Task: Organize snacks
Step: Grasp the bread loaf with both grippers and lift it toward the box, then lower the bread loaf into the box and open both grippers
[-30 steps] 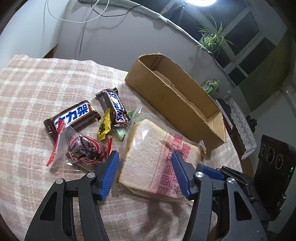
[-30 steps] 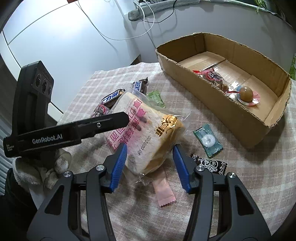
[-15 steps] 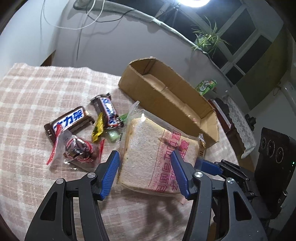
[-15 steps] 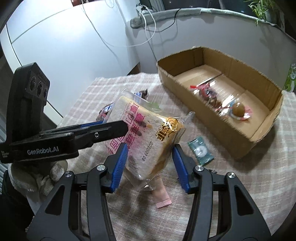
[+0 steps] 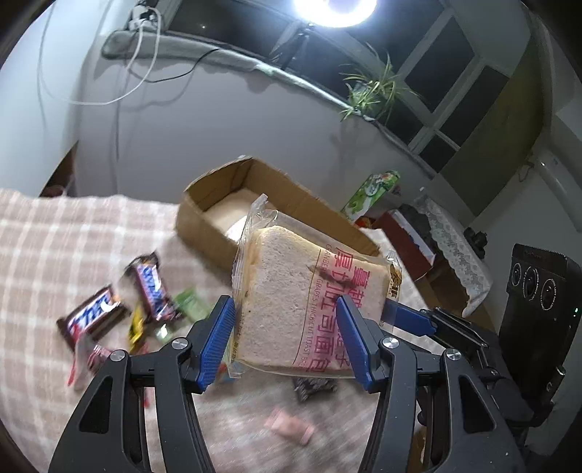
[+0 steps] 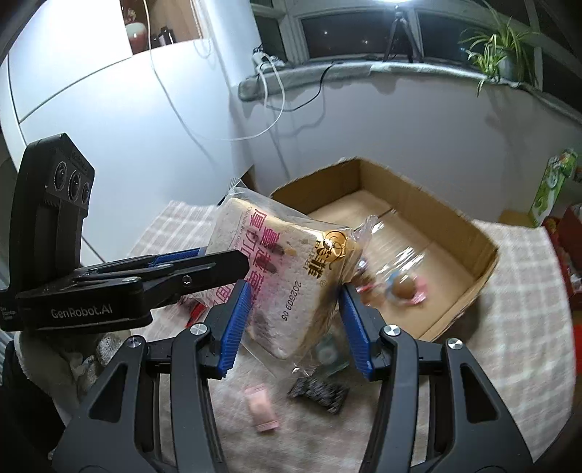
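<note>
Both claws, left claw [image 5: 287,338] and right claw [image 6: 294,324], clamp the bread pack [image 5: 309,302] aloft; next, carry it over the cardboard box [image 6: 483,269].

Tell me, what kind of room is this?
Probably a room in someone's home at night: a checked tablecloth with snacks, a potted plant on the windowsill, dark windows.
</note>
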Available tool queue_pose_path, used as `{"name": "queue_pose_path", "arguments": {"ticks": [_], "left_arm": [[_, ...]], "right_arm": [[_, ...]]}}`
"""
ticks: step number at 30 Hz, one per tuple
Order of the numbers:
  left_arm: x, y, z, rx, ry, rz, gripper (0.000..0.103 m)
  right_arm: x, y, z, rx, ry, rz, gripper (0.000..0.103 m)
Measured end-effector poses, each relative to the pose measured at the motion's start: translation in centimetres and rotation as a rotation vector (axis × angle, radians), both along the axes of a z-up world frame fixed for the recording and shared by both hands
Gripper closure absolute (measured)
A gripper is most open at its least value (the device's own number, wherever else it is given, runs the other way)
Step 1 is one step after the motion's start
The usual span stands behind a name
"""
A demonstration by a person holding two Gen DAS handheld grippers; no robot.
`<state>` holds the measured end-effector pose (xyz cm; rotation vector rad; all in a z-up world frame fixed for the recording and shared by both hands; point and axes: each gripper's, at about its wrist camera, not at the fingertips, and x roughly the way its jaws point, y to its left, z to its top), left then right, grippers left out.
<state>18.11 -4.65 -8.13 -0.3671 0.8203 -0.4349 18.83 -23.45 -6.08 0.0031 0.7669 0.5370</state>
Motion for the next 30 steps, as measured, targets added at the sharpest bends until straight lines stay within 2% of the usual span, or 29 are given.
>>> {"name": "queue_pose_path", "arguments": {"ticks": [11, 28, 29, 30], "left_arm": [[4.4, -3.6, 1.1, -0.004, -0.006, -0.044, 0.047], [8.7, -7.5, -1.0, 0.023, 0.074, -0.069, 0.047], [8.9, -7.5, -1.0, 0.027, 0.074, -0.069, 0.047], [8.9, -7.6, -1.0, 0.032, 0.072, -0.069, 0.047]], "right_arm": [[4.6, -3.4, 0.9, -0.026, -0.018, -0.056, 0.05], [9.2, -6.7, -2.1, -0.034, 0.045, -0.11, 0.05], [9.2, -6.7, -2.2, -0.04, 0.045, -0.117, 0.049], [9.3, -6.8, -2.3, -0.045, 0.045, -0.125, 0.043]]}}
